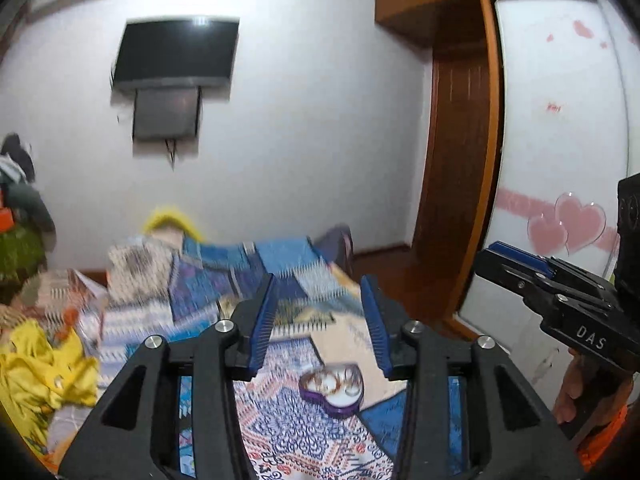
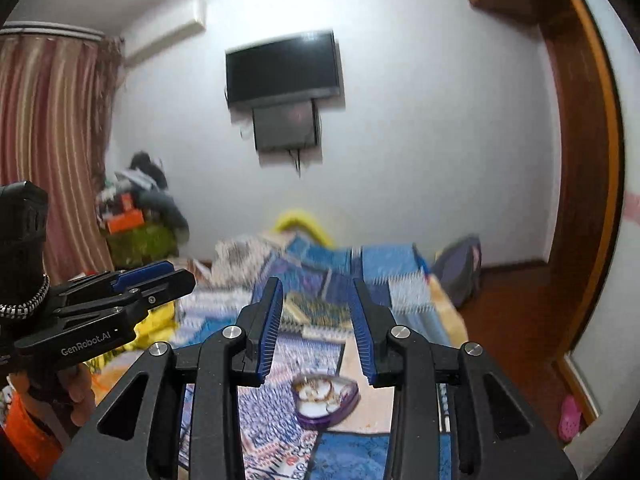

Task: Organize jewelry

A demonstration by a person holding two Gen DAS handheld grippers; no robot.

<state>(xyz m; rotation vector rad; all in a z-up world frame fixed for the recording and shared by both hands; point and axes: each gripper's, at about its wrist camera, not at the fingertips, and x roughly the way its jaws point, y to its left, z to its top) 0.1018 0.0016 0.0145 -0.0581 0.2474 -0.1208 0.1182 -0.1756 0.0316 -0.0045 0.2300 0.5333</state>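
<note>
Jewelry is seen gathered in the purple heart-shaped box [image 1: 332, 389] on the bed [image 1: 280, 432]; both grippers, left gripper [image 1: 322, 322] and right gripper [image 2: 316, 326], are held parted and empty, with nothing visibly left.

I see a white wall [image 2: 400, 140] across the upper middle of both frames, with a dark TV [image 2: 283, 67] mounted on it and a smaller dark panel [image 2: 286, 128] just below. At the left of the right wrist view hangs a striped curtain [image 2: 52, 128], with a pile of clothes [image 2: 140, 208] beside it. A bed [image 1: 248, 272] under patterned covers fills the lower middle. On the right stand a wooden door frame [image 1: 452, 160] and a white wardrobe door [image 1: 560, 140] with pink hearts.
</note>
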